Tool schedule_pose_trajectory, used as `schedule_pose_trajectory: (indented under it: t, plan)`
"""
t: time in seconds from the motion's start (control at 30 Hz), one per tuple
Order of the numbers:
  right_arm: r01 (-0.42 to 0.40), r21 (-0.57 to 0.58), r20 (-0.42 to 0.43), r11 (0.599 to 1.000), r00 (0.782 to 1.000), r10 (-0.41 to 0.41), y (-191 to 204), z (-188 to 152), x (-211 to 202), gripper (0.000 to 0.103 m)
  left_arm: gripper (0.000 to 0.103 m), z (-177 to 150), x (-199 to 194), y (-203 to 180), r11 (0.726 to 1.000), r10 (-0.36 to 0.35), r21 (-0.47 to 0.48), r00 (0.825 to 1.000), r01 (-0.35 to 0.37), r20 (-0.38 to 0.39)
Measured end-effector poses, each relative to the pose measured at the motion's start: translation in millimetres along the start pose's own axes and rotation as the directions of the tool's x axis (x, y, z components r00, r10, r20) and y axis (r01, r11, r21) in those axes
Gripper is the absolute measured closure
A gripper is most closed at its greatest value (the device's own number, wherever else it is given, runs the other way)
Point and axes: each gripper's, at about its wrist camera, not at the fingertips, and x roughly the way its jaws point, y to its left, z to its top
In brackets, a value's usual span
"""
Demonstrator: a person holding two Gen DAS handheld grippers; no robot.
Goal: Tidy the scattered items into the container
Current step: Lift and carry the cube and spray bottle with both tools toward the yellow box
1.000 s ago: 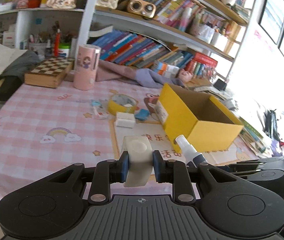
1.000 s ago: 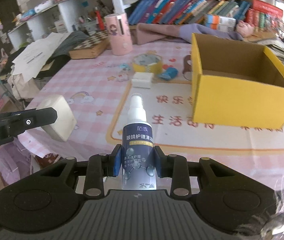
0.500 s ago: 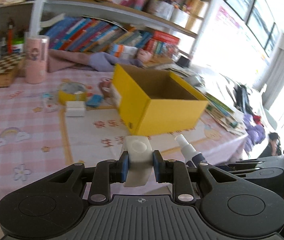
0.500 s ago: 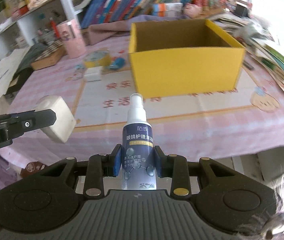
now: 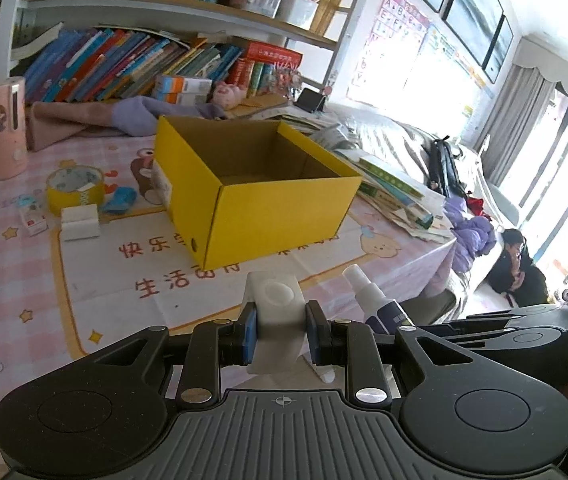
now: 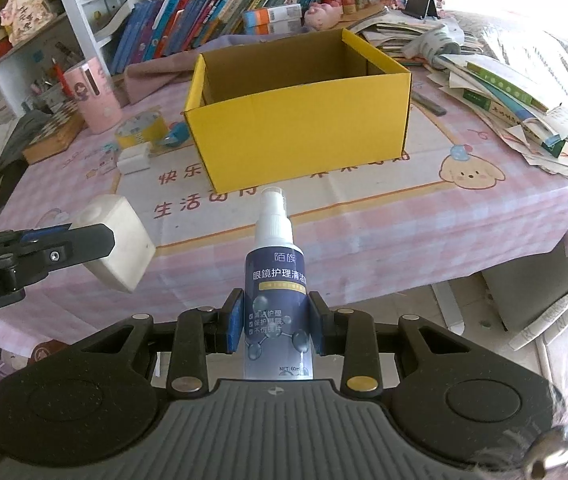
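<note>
box floor [image 6: 284,76] hidden (near wall), chessboard [image 6: 54,136] half-covered

White block [image 5: 276,322] and blue spray bottle [image 6: 276,304] held aloft before the open yellow box [image 6: 299,128]; tape roll [image 5: 75,190] beside it.

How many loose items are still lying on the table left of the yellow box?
4 visible: tape roll, white block, blue item beside the tape, small carton at far left. The yellow box may hide more.

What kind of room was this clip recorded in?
Most likely a lived-in home room, perhaps a child's study or family room. Packed bookshelves line the wall, a pink cartoon-print tablecloth covers the table, and an alphabet poster hangs beside the bright window.
</note>
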Motion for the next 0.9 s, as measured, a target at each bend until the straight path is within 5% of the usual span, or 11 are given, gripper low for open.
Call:
schedule_pose_trajectory:
  t: [0.9]
  plan:
    - [0.003, -0.040, 0.009, 0.999, 1.000, -0.003, 0, 33, 18, 0.072, 0.080, 22, 19, 4, 0.999, -0.021, 0.032, 1.000, 0.021, 0.011]
